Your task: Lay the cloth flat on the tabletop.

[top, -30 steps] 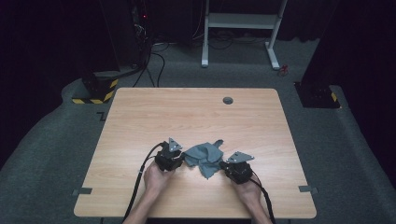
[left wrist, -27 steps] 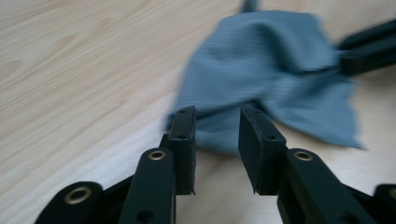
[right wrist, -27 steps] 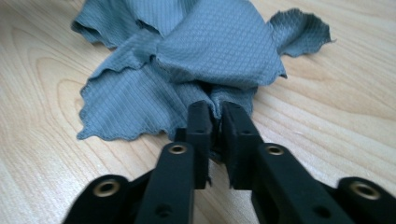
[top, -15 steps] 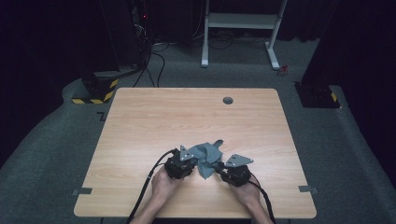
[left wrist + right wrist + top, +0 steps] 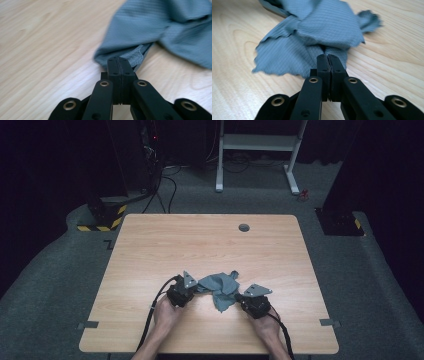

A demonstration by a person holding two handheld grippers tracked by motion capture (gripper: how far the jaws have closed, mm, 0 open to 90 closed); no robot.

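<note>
Dark grey carpet surrounds the pale wooden desk (image 5: 210, 250) I am working at, with a white metal frame (image 5: 257, 142) standing beyond its far edge and black cabinets with yellow-and-black striped bases off its far corners. A small round dark grommet (image 5: 244, 227) sits in the desk near the far edge.

Well on the near side of that grommet, close to my edge of the desk, lies the crumpled grey-blue ribbed cloth (image 5: 220, 287), bunched and twisted with ragged corners sticking out.

My left gripper (image 5: 119, 62) sits at the end of the cloth on my left. Its jaws have just been closing, and they now stand pressed together with a hemmed fold of the cloth pinched between the pads, the fabric fanning out past them across the wood.

My right gripper (image 5: 328, 58) sits at the other end of the cloth. Its jaws have also just been closing and are now clamped together on a gathered edge of the same cloth, which spreads away from them in layered folds.

In the high view, both my hands rest low on the desk, the cloth between them.
</note>
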